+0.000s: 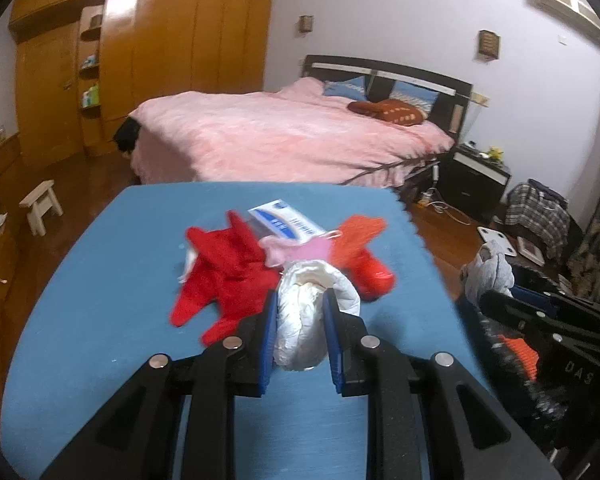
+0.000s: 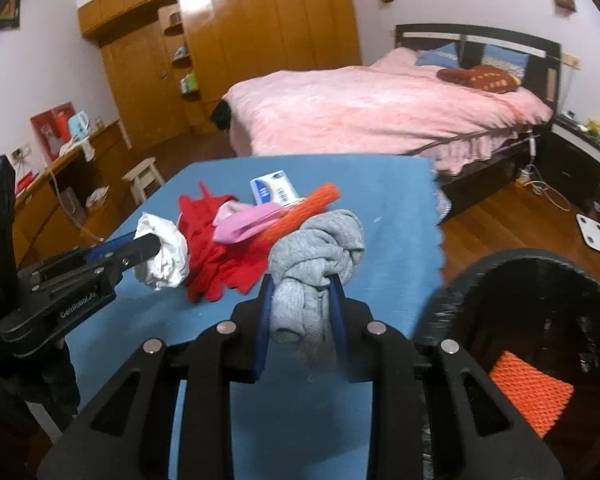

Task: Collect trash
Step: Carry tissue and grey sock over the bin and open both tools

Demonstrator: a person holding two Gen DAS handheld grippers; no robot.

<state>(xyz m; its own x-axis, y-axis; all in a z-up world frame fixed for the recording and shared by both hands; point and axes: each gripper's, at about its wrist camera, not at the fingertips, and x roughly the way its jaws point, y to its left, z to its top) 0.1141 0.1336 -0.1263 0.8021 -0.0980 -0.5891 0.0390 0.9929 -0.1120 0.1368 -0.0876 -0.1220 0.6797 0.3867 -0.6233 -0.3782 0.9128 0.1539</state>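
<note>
Bin [image 2: 572, 276] holds one orange net [image 2: 530, 394]. Left hand-held gripper [image 1: 300, 320] clamps white wad [image 1: 312, 312]; right hand-held gripper [image 2: 302, 304] clamps grey cloth [image 2: 316, 264]. Red cloth [image 2: 216, 248] beside the bin remains on the tabletop [image 2: 396, 216].

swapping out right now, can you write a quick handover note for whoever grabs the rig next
Left tongs: shut on a crumpled white wad, lifted over the blue table.
Right tongs: shut on a bunched grey cloth, beside the black bin.
Done: one orange mesh piece lies in the bin.
Left on the table: red cloth, pink item, orange mesh sleeve, blue and white box.
Next, probably: drop both held items into the bin, then return for the pile; whether every item counts as trash is unclear.
</note>
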